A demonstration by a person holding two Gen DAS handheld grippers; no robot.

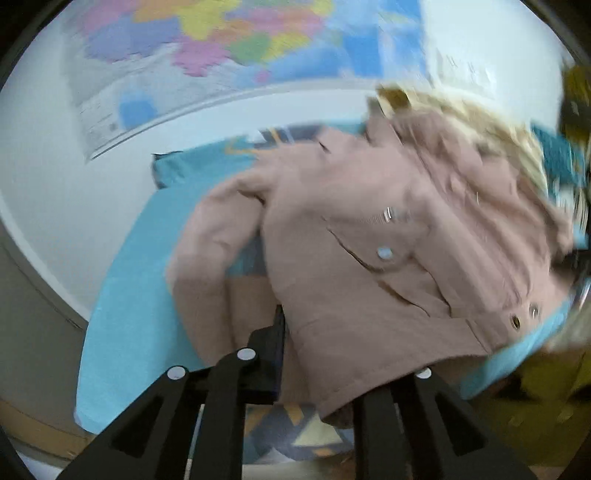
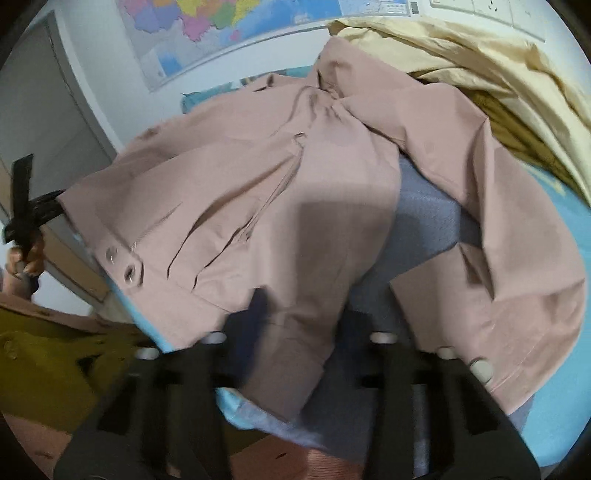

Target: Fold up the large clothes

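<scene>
A large dusty-pink jacket with snap buttons and a zip lies crumpled on a light blue bed sheet. My left gripper holds the jacket's lower hem, with cloth draped over its right finger; the left view is motion-blurred. In the right wrist view the same jacket spreads across the bed. My right gripper has a fold of the jacket's hem between its fingers. The left gripper and the hand holding it show at the far left, at the jacket's corner.
A pale yellow garment and an olive one are piled at the back right. A wall map hangs behind the bed. Olive-yellow cloth lies low at the left. The sheet has a grey patterned patch.
</scene>
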